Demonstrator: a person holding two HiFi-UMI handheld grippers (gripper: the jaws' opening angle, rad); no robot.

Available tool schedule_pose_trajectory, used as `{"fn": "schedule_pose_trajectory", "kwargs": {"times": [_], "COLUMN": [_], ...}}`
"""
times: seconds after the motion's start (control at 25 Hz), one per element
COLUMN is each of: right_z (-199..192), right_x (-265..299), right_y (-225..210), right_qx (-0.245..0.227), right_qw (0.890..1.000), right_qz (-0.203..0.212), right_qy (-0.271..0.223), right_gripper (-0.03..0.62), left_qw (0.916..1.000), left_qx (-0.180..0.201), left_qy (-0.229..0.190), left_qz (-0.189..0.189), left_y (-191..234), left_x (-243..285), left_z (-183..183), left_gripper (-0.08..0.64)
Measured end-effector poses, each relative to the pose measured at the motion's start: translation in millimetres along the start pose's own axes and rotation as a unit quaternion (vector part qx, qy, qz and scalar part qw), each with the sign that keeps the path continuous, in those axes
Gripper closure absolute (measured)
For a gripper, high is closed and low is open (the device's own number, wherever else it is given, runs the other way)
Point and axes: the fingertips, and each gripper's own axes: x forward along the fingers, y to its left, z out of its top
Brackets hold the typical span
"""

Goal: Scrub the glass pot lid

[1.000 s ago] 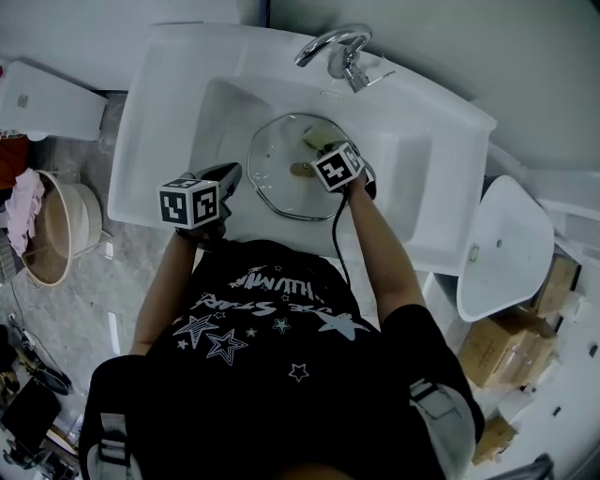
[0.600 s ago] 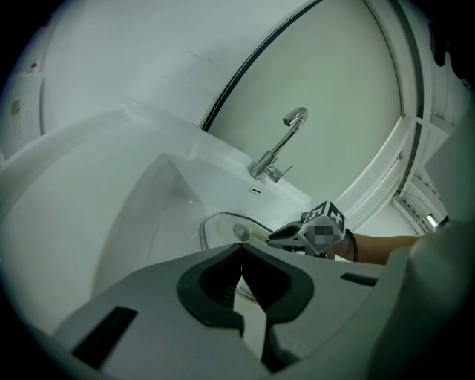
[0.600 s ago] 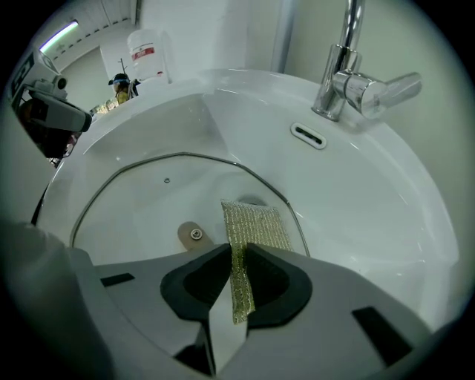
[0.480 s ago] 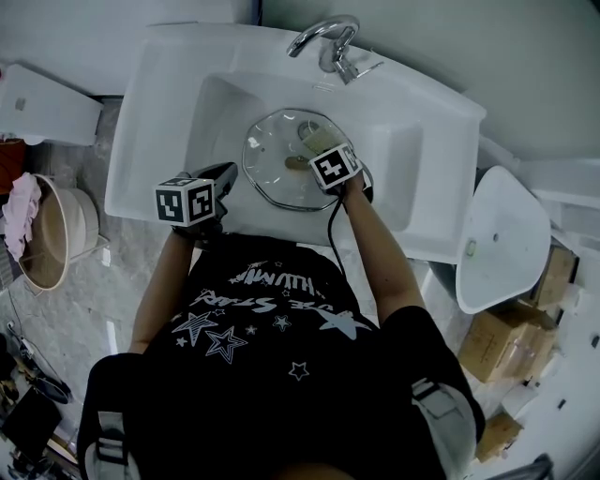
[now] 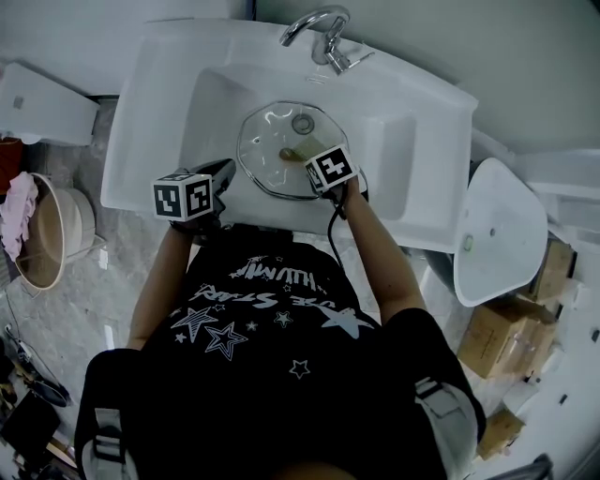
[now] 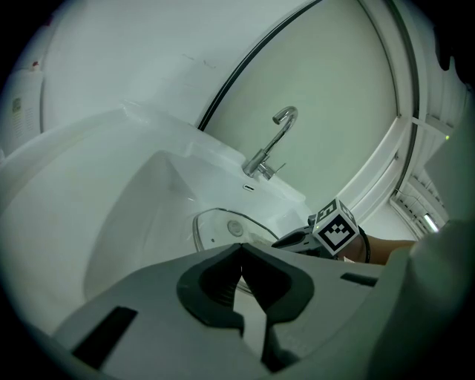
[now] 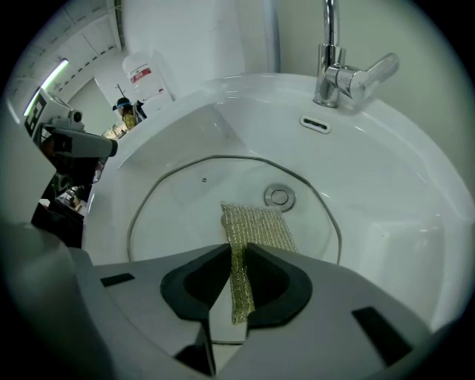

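Note:
The glass pot lid [image 5: 281, 150] lies flat in the white sink basin [image 5: 211, 89], also seen as the lid [image 7: 185, 200] in the right gripper view and the lid [image 6: 215, 226] in the left gripper view. My right gripper [image 7: 237, 256] is shut on a gold-green scrub sponge [image 7: 252, 226], which rests on the lid's near half. In the head view the right gripper [image 5: 309, 169] sits over the lid's near right edge. My left gripper [image 6: 239, 261] is shut with nothing in it, held over the sink's near left rim, the left gripper [image 5: 223, 178] just left of the lid.
A chrome faucet [image 5: 314, 28] stands at the sink's back, over the overflow slot [image 7: 315, 124]. The drain [image 7: 279, 197] shows through the glass. A white toilet seat [image 5: 497, 234] is at the right, a wooden basin [image 5: 47, 230] on the floor at the left, cardboard boxes [image 5: 502, 333] lower right.
The right gripper with the sponge has drawn back toward the lid's near edge, uncovering the drain. The left gripper has stayed at the near left rim.

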Motion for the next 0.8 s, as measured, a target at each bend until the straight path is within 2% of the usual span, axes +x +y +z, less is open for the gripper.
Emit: {"fn": "schedule_pose_trajectory", "kwargs": {"times": [0.12,0.64,0.8], "right_z": [-1.4,-11.4,-6.9], "right_x": [-4.1,-18.9,-25.5], "right_y": [16.2,55.0,63.1], "right_qx": [0.007,0.029,0.031], "right_qw": [0.999,0.994,0.992], "right_qz": [0.03,0.097,0.107], "right_qy": [-0.009,-0.03,-0.053], "right_gripper": [0.525,0.524,0.523], "left_qw": [1.0,1.0,0.9999], "left_qx": [0.001,0.002,0.004], "left_qy": [0.0,-0.006,-0.007], "left_qz": [0.0,0.002,0.007], "left_y": [-3.0,-17.8,-23.4], "left_x": [-1.5,-4.8,-6.5], "left_z": [-3.6,-16.8,-18.8], "left_gripper": [0.551,0.551,0.551]}}
